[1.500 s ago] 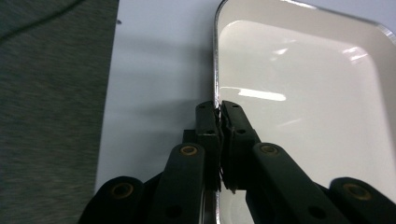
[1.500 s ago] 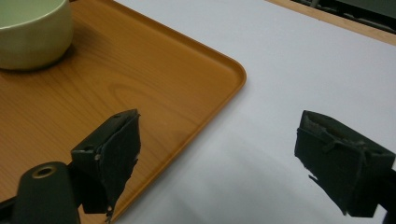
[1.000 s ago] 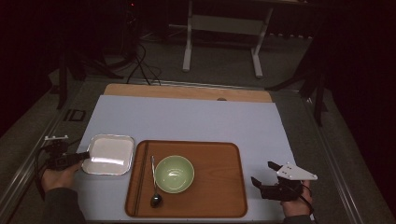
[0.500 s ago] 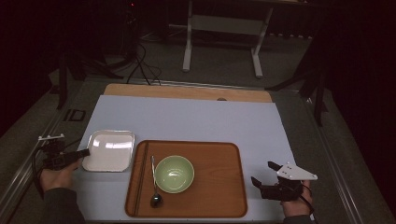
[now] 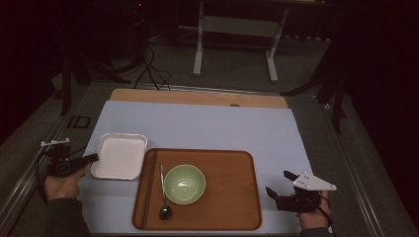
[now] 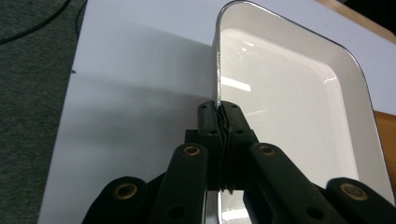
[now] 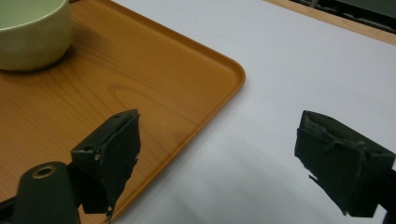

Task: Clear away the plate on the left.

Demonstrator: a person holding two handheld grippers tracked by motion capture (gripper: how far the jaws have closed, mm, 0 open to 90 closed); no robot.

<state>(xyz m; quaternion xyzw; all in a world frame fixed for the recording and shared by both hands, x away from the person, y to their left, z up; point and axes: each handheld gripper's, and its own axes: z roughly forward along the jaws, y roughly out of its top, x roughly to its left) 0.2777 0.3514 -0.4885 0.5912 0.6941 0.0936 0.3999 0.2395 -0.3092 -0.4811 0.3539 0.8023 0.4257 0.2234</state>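
The left gripper (image 6: 219,122) clamps its fingers on the white dish's (image 5: 120,156) rim, a grip suited to dragging it. The right gripper (image 7: 224,158) waits beside the wooden tray (image 7: 140,88), fingers apart.

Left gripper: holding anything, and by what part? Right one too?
The left gripper is shut on the white tray, pinching its near rim. The right gripper is open, holding nothing.

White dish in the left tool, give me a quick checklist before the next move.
1. Left tool shut on the white dish rim: ok.
2. Grip deep on the rim: not ok, pinched only at the edge.
3. Dish apart from the wooden tray: cannot tell, their edges run very close.
4. Dish free of contents: ok.
5. Right tool open and holding nothing: ok.
6. Green bowl and spoon rest on the tray: ok.
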